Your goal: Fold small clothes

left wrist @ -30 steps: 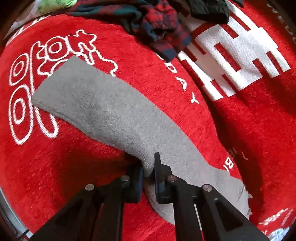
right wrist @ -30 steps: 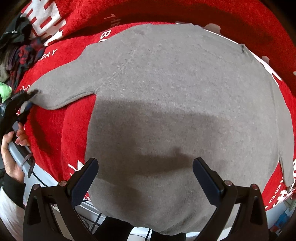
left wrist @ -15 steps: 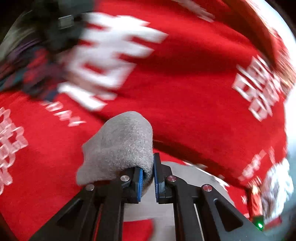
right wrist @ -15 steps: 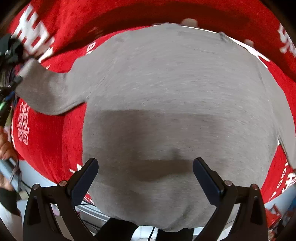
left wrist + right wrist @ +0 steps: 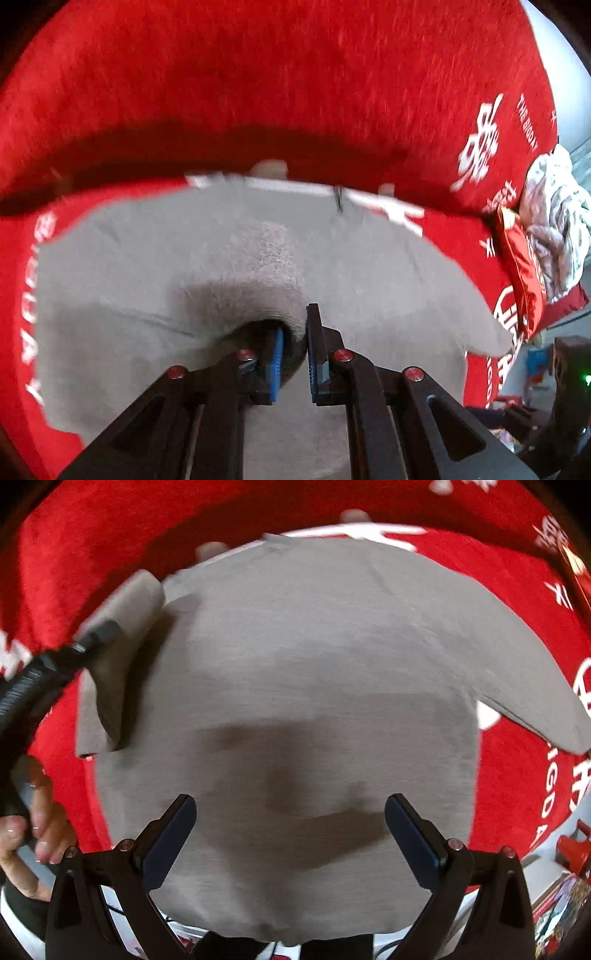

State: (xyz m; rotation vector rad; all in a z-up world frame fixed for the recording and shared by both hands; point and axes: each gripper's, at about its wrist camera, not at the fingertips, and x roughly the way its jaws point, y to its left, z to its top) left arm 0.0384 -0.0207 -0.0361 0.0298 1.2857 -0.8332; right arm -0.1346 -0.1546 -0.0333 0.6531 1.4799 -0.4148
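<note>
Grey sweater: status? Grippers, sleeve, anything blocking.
Left gripper shut on sleeve, sleeve over sweater body. Right gripper open, hovering above hem. Nothing in the way.

My left wrist view: sits behind left hand-held gripper (image 5: 293, 345), low and close over grey sweater (image 5: 147, 280), facing across its body toward far sleeve. My right wrist view: behind right hand-held gripper (image 5: 290, 834), above sweater's (image 5: 314, 664) hem, looking down its length. Both share sweater body, red blanket (image 5: 258, 92) beyond.
</note>
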